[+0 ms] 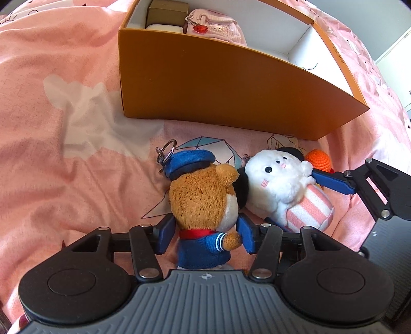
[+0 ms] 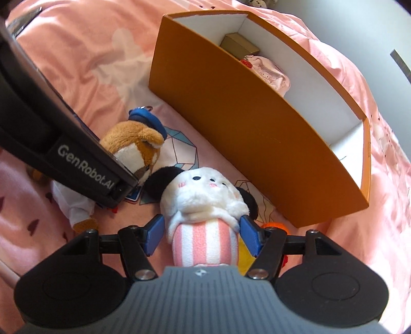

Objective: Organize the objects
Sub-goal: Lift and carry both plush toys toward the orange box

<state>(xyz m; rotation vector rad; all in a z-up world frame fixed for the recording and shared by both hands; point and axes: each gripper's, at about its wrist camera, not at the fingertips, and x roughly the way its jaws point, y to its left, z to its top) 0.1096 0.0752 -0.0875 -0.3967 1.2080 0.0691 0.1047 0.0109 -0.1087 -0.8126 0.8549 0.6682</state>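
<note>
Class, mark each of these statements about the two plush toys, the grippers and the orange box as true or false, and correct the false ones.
1. The brown plush in the blue cap lies between the left gripper fingers. True.
2. The white plush with the pink-striped body is already inside the orange box. False: it lies on the pink bedding in front of the box, between the right gripper fingers.
3. The orange box holds nothing. False: a gold-brown small box and a pink pouch lie in it.
4. A metal key ring is attached at the brown plush's cap. True.
5. The two plush toys lie side by side. True.
</note>
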